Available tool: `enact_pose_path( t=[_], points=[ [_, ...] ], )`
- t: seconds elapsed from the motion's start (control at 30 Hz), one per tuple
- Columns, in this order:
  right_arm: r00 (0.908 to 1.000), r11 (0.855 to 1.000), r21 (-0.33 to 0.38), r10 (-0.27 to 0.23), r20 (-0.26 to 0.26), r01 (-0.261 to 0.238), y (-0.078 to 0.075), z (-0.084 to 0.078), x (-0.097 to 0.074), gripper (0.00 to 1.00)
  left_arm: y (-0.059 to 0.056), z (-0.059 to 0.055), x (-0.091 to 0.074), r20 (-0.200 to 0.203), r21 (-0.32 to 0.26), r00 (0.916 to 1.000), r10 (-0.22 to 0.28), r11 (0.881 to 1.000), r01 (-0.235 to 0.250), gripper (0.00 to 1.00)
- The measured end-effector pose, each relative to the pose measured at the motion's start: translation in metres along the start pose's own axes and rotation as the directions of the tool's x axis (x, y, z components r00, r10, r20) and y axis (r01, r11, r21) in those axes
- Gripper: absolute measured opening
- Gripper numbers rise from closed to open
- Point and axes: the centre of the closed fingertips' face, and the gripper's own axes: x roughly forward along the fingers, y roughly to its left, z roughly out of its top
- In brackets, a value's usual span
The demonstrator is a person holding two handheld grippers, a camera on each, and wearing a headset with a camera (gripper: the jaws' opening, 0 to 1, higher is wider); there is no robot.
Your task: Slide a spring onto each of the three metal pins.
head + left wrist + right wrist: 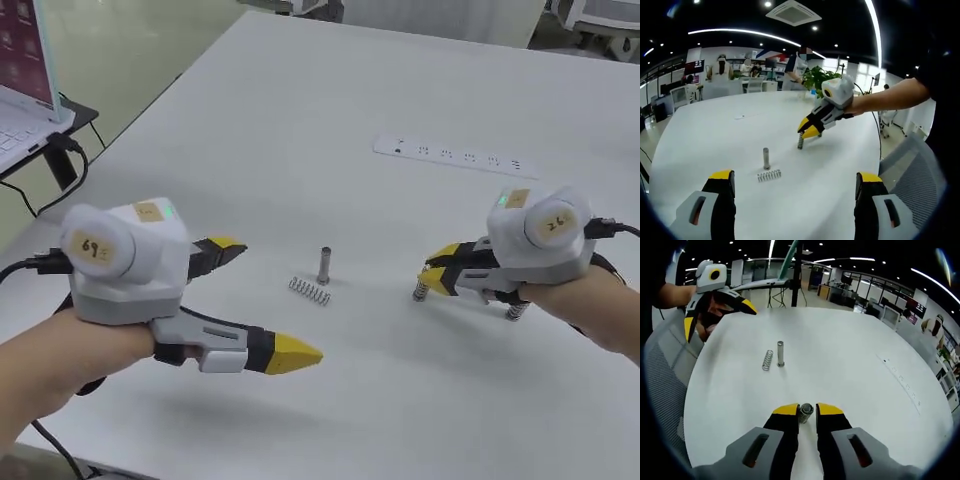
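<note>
Though aimed toward the middle of the table (300, 120), holds nothing: left hand-held gripper (262, 300), jaws spread wide, yellow tips well apart, raised over the near left part of the white top. Ahead of it, near the middle, bare pin (324, 265) standing upright. Just beside that, on the nearer side, loose spring (309, 291) lying flat on its side, close to the pin's foot but apart from it.

Off to the right, right hand-held gripper (436, 269) tipped down low to the surface, jaws drawn nearly together with a narrow gap. Between its yellow tips in the right gripper view, top of a sprung pin (805, 411), coil around the shaft, standing upright. Cannot tell whether clamped on that coil or merely flanking it. Under the same gripper's body, toward the wrist, second sprung pin (515, 310), also upright with its coil on.

Farther back on the right, white power strip (455, 156) lying flat, well apart from the pins. Past the table's far left edge, open laptop (20, 80) with a dark cable trailing down.
</note>
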Motion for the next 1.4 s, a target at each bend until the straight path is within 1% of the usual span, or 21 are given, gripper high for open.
enact_pose_path(
  t=[0.17, 0.27, 0.37, 0.43, 0.53, 0.77, 0.9, 1.0, 1.07, 1.17, 1.3, 1.4],
  points=[
    [1.0000, 1.000, 0.009, -0.006, 0.006, 0.006, -0.002, 0.002, -0.003, 0.15, 0.000, 0.002, 0.000, 0.000, 0.002, 1.0000, -0.001, 1.000, 0.001, 0.98],
    [0.9999, 1.000, 0.030, -0.008, 0.015, 0.008, -0.002, 0.003, -0.006, 0.16, 0.001, 0.003, 0.000, 0.003, 0.004, 1.0000, 0.002, 1.000, -0.002, 0.98],
    [0.9999, 0.999, 0.037, -0.007, 0.008, 0.006, 0.001, 0.002, -0.007, 0.18, 0.000, 0.004, 0.000, 0.003, 0.007, 1.0000, 0.001, 1.000, -0.001, 0.98],
    [0.9998, 0.999, 0.043, -0.007, 0.019, 0.006, 0.004, 0.004, -0.009, 0.20, -0.001, 0.005, 0.000, 0.001, 0.008, 1.0000, 0.000, 1.000, 0.000, 0.98],
    [0.9993, 0.999, 0.048, -0.016, 0.032, 0.015, 0.004, 0.006, -0.011, 0.24, -0.001, 0.005, -0.001, 0.003, 0.008, 1.0000, 0.000, 1.000, 0.000, 0.98],
    [0.9981, 0.997, 0.073, -0.029, 0.054, 0.025, 0.012, 0.008, -0.022, 0.29, 0.000, 0.006, -0.002, 0.007, 0.008, 1.0000, 0.005, 1.000, -0.005, 0.98],
    [0.9952, 0.993, 0.106, -0.053, 0.082, 0.044, 0.016, 0.008, -0.028, 0.30, 0.000, 0.006, -0.002, 0.012, 0.002, 0.9999, 0.007, 1.000, -0.007, 0.98],
    [0.9929, 0.987, 0.153, -0.066, 0.099, 0.050, 0.019, 0.007, -0.033, 0.33, -0.002, 0.007, 0.000, 0.015, 0.000, 0.9999, 0.005, 1.000, -0.005, 0.98],
    [0.9920, 0.985, 0.166, -0.066, 0.108, 0.047, 0.021, 0.006, -0.036, 0.34, -0.002, 0.007, 0.000, 0.014, 0.000, 0.9999, 0.003, 1.000, -0.003, 0.98],
    [0.9864, 0.977, 0.210, -0.074, 0.147, 0.042, 0.022, 0.007, -0.042, 0.34, -0.002, 0.008, 0.000, 0.016, 0.000, 0.9999, 0.003, 1.000, -0.003, 0.98],
    [0.9829, 0.974, 0.220, -0.092, 0.159, 0.056, 0.027, 0.002, -0.050, 0.34, 0.000, 0.008, 0.000, 0.019, -0.005, 0.9998, 0.009, 1.000, -0.009, 0.98],
    [0.9813, 0.971, 0.233, -0.093, 0.168, 0.052, 0.033, -0.001, -0.054, 0.34, 0.000, 0.007, 0.000, 0.016, -0.006, 0.9998, 0.008, 1.000, -0.007, 0.98]
  ],
)
